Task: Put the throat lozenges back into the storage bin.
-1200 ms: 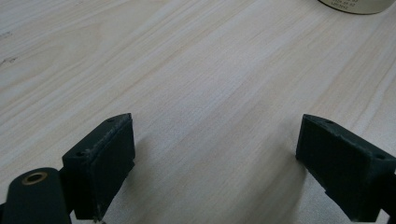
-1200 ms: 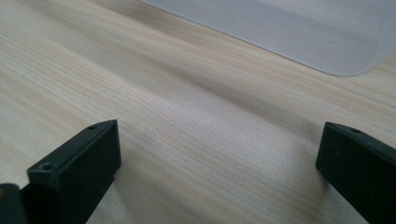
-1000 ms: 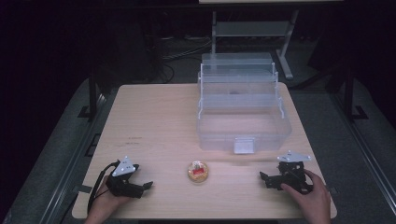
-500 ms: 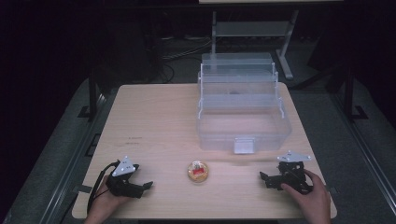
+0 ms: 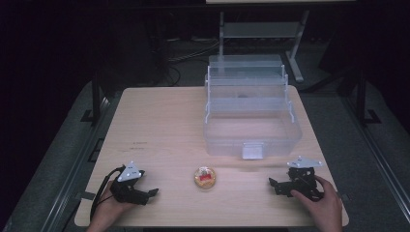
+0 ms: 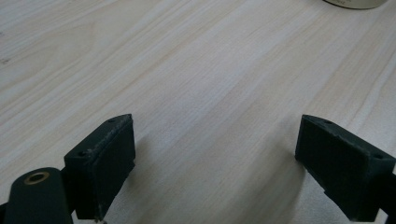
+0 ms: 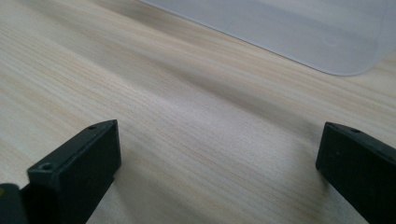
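Note:
A small round container (image 5: 205, 177) with red contents and a yellowish rim sits near the table's front edge, midway between the two grippers. A clear plastic tiered box (image 5: 249, 113) stands open at the back right of the wooden table (image 5: 159, 125). My left gripper (image 5: 152, 192) rests on the table at the front left, open, with bare wood between its jaws (image 6: 215, 163); the round container's edge (image 6: 355, 3) shows at the top right of its view. My right gripper (image 5: 272, 183) rests at the front right, open and empty (image 7: 217, 177), with the clear box's wall (image 7: 303, 32) ahead.
A metal stand (image 5: 261, 29) and cables lie on the dark floor behind the table. Bare wood stretches across the table's left half and middle.

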### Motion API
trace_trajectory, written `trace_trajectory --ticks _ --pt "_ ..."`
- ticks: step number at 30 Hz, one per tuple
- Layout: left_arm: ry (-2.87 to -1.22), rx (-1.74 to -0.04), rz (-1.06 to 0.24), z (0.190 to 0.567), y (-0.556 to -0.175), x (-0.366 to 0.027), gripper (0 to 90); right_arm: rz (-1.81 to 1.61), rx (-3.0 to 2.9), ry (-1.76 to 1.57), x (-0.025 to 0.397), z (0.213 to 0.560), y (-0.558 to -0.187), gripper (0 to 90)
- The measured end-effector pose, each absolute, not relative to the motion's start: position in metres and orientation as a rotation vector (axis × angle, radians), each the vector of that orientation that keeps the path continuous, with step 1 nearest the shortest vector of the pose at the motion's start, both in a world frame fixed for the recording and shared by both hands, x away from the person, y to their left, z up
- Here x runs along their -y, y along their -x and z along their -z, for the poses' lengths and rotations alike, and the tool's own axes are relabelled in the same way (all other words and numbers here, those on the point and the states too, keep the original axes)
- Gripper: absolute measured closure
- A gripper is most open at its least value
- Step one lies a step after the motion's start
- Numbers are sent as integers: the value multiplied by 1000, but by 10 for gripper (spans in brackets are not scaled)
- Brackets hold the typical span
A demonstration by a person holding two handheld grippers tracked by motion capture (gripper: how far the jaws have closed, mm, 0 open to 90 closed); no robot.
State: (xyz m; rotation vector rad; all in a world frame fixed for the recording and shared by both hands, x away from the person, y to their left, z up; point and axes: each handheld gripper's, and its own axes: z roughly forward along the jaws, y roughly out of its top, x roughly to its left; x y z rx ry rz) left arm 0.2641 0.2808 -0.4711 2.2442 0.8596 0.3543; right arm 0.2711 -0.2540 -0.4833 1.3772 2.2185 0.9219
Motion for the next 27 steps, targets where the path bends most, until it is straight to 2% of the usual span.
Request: trace_trajectory --ticks 27 --pt "-2266 -763 -292 451 -268 -258 126 -922 -2218 -1378 254 483 -271 0"
